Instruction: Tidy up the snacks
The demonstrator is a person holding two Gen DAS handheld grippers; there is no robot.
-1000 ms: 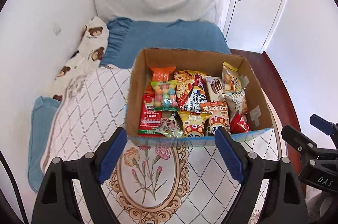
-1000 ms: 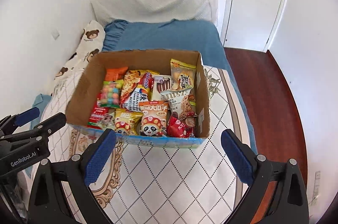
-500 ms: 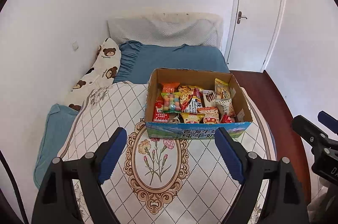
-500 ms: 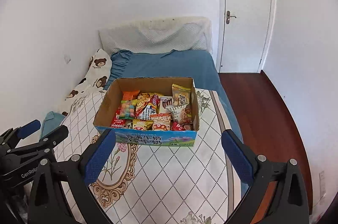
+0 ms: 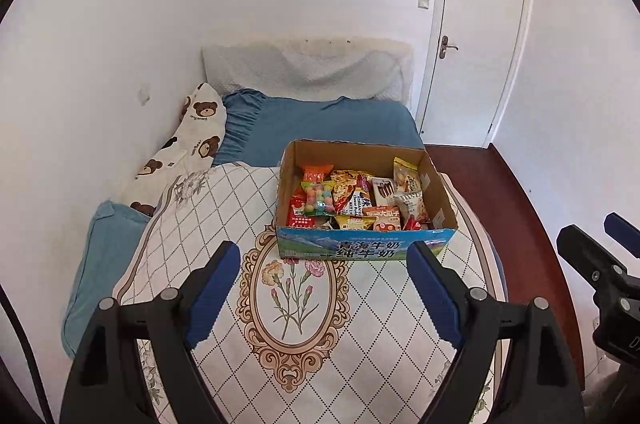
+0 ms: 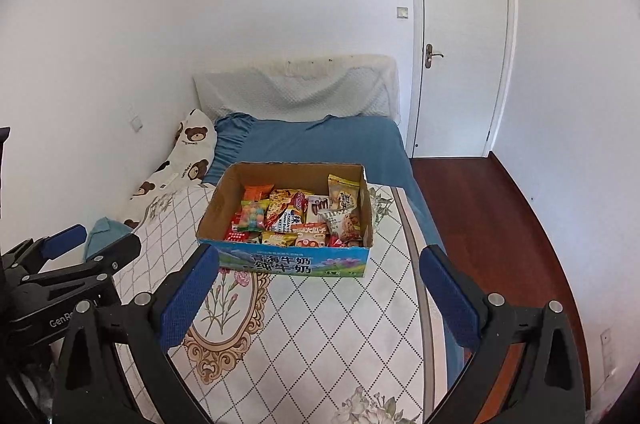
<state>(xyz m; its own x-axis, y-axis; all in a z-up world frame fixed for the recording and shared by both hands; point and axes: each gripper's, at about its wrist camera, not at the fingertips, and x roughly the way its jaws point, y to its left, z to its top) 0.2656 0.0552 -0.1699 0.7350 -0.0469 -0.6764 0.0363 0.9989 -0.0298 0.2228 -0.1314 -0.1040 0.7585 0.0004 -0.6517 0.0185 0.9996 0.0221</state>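
Snacks (image 5: pixel 352 198) sat packed in cardboard box (image 5: pixel 366 249) on bed quilt (image 5: pixel 224 220), ahead of both tongs, no contact. Left tongs (image 5: pixel 324 288) spread apart, nothing between pads. Right tongs (image 6: pixel 320 290) likewise spread wide, empty. Box sat nearer right tongs' left pad (image 6: pixel 188 298).

An open brown cardboard box (image 5: pixel 366 248) stood on the white diamond-quilted floral bedspread (image 5: pixel 224 220), with crinkly multicoloured snack packets (image 5: pixel 352 198) packed inside it. Behind the box lay the blue bedsheet (image 5: pixel 332 122), and behind that the white padded headboard (image 5: pixel 308 68). A cream bear-print pillow (image 5: pixel 188 144) lay left of the box, against the wall. The white panel door (image 5: pixel 476 36) and dark red wooden floor (image 5: pixel 504 208) were to its right.
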